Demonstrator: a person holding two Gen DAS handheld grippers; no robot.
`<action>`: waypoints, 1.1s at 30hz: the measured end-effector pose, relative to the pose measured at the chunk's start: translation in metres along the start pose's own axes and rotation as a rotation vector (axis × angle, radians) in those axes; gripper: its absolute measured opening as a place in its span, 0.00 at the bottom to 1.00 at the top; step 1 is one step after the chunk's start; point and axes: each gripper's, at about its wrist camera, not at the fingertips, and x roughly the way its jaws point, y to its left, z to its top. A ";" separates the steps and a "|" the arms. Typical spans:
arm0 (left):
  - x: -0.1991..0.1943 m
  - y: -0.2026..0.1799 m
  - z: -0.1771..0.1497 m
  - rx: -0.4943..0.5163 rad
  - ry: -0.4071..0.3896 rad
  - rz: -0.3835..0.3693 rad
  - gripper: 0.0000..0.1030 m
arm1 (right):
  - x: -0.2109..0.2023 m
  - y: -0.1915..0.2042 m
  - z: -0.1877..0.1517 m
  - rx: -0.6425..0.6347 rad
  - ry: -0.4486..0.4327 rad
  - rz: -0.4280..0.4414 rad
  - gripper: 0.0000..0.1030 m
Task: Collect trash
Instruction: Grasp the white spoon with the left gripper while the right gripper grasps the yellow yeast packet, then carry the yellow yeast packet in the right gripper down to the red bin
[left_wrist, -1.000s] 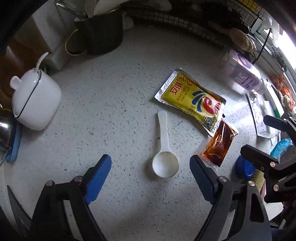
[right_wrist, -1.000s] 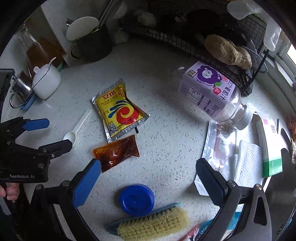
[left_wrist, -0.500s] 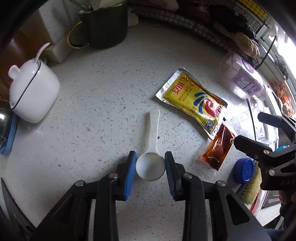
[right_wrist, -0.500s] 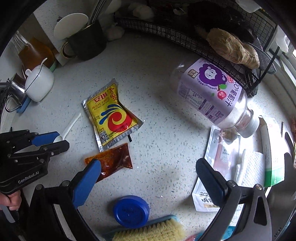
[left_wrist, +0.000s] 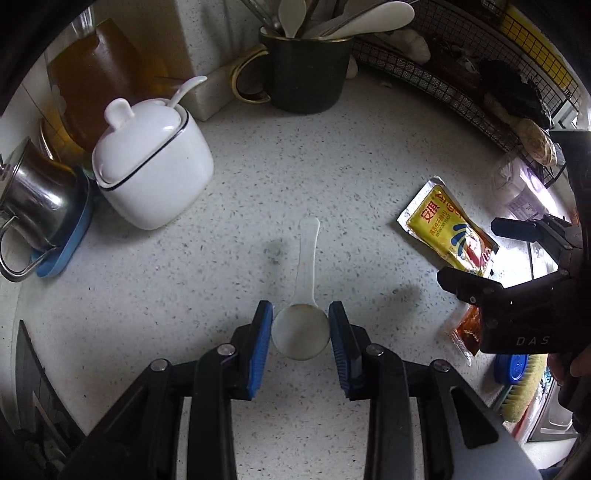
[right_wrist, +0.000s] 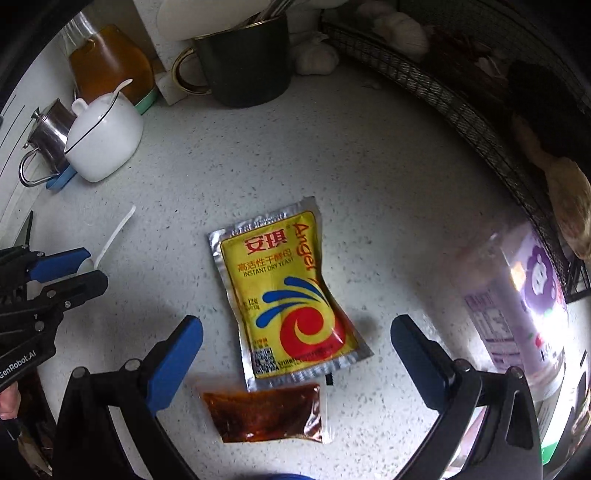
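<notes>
The left gripper (left_wrist: 300, 334) was clamped on the round bowl of a white plastic scoop (left_wrist: 301, 332), its blue pads (left_wrist: 260, 347) pressed against both sides while the handle pointed away over the speckled countertop (left_wrist: 258, 192). The right gripper (right_wrist: 295, 354) hung unclenched, its 2 jaws spread wide to either side of a yellow instant dry yeast packet (right_wrist: 291, 306) lying flat, with a chili oil sachet (right_wrist: 264, 411) just nearer, touching the packet's lower edge. Farther left sat a white lidded sugar pot (left_wrist: 151, 166) beside a steel cup (left_wrist: 33, 206). At the back stood a dark mug (left_wrist: 306, 70) of utensils.
</notes>
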 end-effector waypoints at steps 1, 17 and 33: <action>0.000 0.001 -0.001 0.001 -0.001 0.002 0.28 | 0.003 0.001 0.002 -0.008 0.008 0.004 0.88; -0.037 -0.025 -0.002 0.057 -0.095 -0.004 0.28 | -0.065 0.006 -0.044 0.068 -0.202 0.028 0.35; -0.111 -0.164 -0.084 0.376 -0.194 -0.146 0.28 | -0.170 -0.017 -0.210 0.409 -0.300 -0.025 0.35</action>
